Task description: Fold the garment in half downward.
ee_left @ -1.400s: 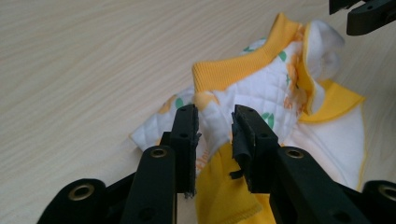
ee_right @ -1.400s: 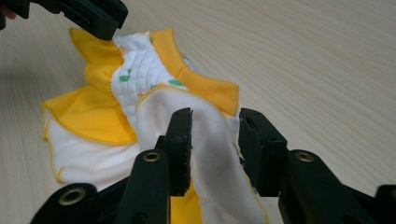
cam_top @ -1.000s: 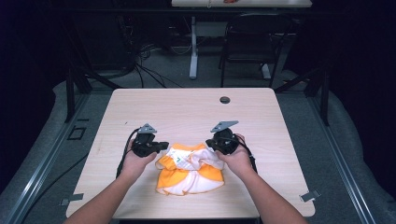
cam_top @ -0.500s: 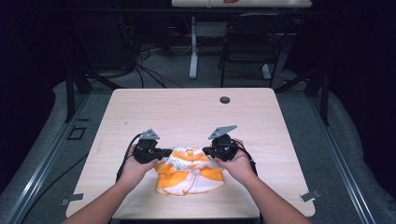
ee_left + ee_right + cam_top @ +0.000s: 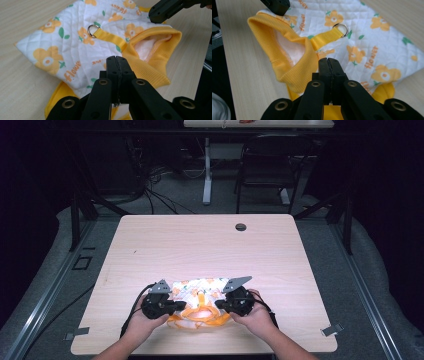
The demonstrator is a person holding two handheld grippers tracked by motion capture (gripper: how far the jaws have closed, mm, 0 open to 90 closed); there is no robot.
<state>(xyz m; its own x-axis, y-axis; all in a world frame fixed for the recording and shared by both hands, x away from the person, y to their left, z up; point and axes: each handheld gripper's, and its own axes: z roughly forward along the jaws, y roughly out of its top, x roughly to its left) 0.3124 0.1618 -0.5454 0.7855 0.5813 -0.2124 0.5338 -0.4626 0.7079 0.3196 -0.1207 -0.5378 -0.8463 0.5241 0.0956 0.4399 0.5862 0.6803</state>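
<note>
A small quilted white vest (image 5: 200,290) with orange flowers and yellow ribbed trim lies flat near the table's front edge. A yellow strap with a metal D-ring (image 5: 93,28) runs down its back toward the ribbed neck opening (image 5: 287,50). My left gripper (image 5: 176,307) is shut on the vest's near left edge, its jaws pressed together over the fabric (image 5: 117,61). My right gripper (image 5: 220,306) is shut on the near right edge (image 5: 329,62), with yellow trim showing beneath its jaws. Each gripper view shows the other gripper's tip at the vest's far side.
The light wooden table (image 5: 200,245) has a dark round grommet (image 5: 241,227) near its back edge. A black chair (image 5: 265,165) and a white desk leg (image 5: 206,175) stand behind it. Cables trail on the grey floor at left.
Both grippers have drawn back toward the front edge, pulling the vest with them. The vest was bunched up and now lies spread out flatter.
</note>
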